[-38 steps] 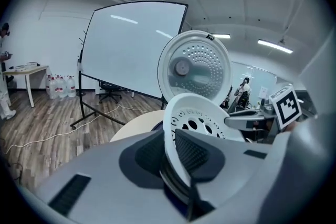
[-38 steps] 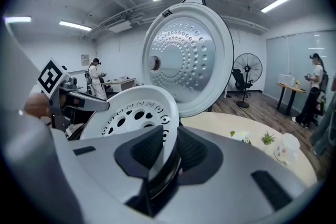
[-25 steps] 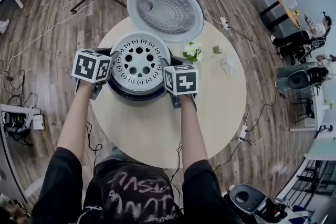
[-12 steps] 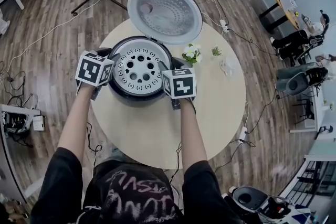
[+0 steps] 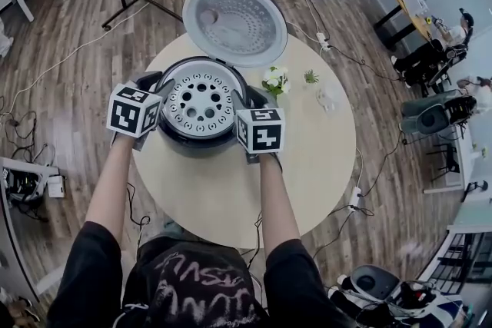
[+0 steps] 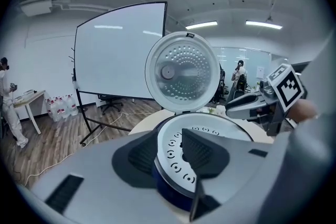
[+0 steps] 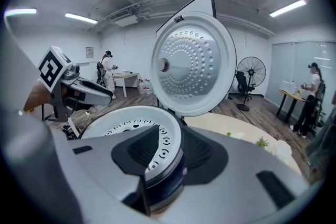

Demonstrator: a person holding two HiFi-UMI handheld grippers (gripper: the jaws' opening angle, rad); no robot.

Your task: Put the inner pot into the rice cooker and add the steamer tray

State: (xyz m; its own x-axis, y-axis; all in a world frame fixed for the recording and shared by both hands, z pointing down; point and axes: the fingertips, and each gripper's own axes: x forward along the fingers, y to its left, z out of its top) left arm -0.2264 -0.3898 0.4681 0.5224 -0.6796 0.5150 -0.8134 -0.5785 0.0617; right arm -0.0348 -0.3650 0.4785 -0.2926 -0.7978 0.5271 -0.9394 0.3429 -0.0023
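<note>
The white perforated steamer tray [image 5: 201, 100] sits in the mouth of the dark rice cooker [image 5: 183, 144], whose lid [image 5: 234, 21] stands open behind it. My left gripper [image 5: 156, 84] is at the tray's left rim and my right gripper [image 5: 244, 98] at its right rim. In the left gripper view my left gripper [image 6: 169, 140] straddles the tray's rim [image 6: 173, 157] with space beside the pads; its jaws have just been opening. In the right gripper view my right gripper [image 7: 170, 136] straddles the tray's rim [image 7: 165, 147] the same way; its jaws opened and have just been closing partly.
The cooker stands on a round pale table [image 5: 307, 165]. Two small potted plants [image 5: 277, 78] [image 5: 310, 76] are to its right. A whiteboard stand [image 6: 121, 50], a floor fan [image 7: 245, 78], cables and people at desks are around the room.
The tray sat higher between the two grippers a second ago and now lies lower in the cooker's mouth. Both grippers have drawn back a little from the rim.
</note>
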